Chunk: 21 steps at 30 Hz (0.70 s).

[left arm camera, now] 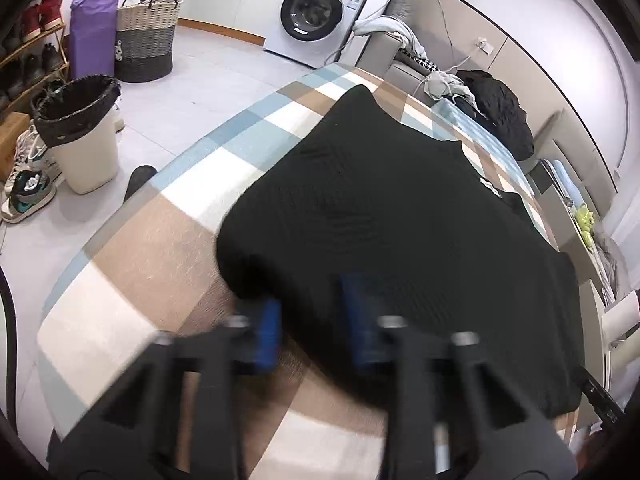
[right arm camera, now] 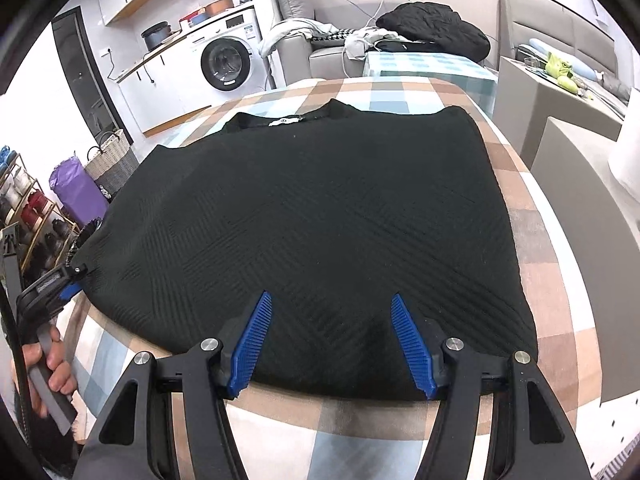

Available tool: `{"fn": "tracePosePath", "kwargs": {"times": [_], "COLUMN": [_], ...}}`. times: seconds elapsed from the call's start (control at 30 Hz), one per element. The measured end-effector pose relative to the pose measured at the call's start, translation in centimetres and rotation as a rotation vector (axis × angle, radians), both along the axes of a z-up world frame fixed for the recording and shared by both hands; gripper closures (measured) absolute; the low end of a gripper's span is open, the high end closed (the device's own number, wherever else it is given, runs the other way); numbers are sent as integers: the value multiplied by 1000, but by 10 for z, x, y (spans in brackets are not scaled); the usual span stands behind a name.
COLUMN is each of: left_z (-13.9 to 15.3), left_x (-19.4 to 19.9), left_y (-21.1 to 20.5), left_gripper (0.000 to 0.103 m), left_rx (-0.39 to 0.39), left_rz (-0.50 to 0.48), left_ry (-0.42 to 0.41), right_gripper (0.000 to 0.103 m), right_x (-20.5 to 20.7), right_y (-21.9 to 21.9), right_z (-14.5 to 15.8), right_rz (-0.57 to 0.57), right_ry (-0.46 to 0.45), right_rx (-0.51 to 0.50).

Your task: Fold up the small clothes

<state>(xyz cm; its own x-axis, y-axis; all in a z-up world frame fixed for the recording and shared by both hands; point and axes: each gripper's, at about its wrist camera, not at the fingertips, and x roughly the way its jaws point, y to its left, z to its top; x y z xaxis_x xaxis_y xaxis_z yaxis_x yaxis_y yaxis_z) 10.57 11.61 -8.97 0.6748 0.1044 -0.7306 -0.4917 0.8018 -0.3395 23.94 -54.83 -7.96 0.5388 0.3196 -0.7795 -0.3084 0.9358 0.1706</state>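
Checked cloth in tan, white and pale blue covers the table (right arm camera: 532,216). A black ribbed garment (right arm camera: 320,220) lies spread flat across it, collar and white label at the far edge, hem toward the near edge.

Room behind: front-loading washing machine (left arm camera: 320,12), woven laundry basket (left arm camera: 146,36), purple bag (left arm camera: 94,28), lined bin (left arm camera: 78,128) on the tiled floor, shoe rack at far left. A grey sofa (right arm camera: 320,56) carries a heap of dark and pale clothes.

Right gripper (right arm camera: 330,344): blue pads spread wide over the near hem, none of the fabric pinched.

Left gripper (left arm camera: 316,320): its own view is motion-blurred, blue pads showing apart with the garment's left corner between them. In the right wrist view it sits at that corner, edge-on, with the fabric drawn up to its tip; the jaws cannot be read there. Grip on the cloth cannot be confirmed. A hand (right arm camera: 50,364) holds its handle, cut off by the frame edge.
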Motion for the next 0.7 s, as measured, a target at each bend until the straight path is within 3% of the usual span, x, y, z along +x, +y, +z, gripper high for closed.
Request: {"fn": "tracePosePath", "kwargs": {"times": [0.17,0.33,0.43,0.6,0.7], "left_z": [19,19,32,72,91], "left_x": [-5,-3,0,22,39], "left_y": [-9,-12,-25,-83,-139], "left_gripper": [94,95,96,97,97], "left_rx": [89,130,194,338,386], "left_rz": [-23,-40,-69,-236,-417], "left_ry": [-71,-39,-69,-192,-282], "right_gripper": [39,39,39,39,39], "right_x": [-2,0,-1,-5,-7], "right_y": [2,1,-1,-13,-23], "right_z": [1,-1,-2,-2,-1], "right_rz": [1,-3,-6,-39,-70], "right_ry": [-4,6,11,10,9], "right_rx": [-9,-8,-7,-14,-8]}}
